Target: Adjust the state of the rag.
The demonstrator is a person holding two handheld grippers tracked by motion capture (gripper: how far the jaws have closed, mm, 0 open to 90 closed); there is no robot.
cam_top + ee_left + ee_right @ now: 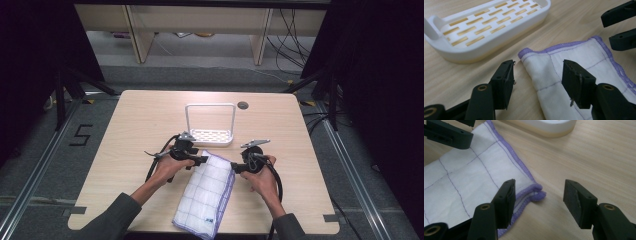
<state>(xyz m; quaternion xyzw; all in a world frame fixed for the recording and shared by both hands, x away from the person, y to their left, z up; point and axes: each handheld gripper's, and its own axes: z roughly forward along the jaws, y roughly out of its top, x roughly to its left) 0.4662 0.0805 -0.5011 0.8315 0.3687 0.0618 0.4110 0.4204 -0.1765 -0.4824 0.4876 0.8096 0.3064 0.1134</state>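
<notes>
Two open grippers at the far corners of one folded cloth

The left gripper [204, 159] stands wide open over the cloth's [205, 192] far left corner, gripping nothing. The right gripper [234, 167] is equally open astride the far right corner, holding nothing. One cloth lies on the table [140, 120], near one white rack [210, 134].

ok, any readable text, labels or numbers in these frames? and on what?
"5": black mark on the floor left of the table.
Small blue tag on the folded cloth near its front corner: too small to read.
White rack, left gripper, right gripper: no text visible.
</notes>
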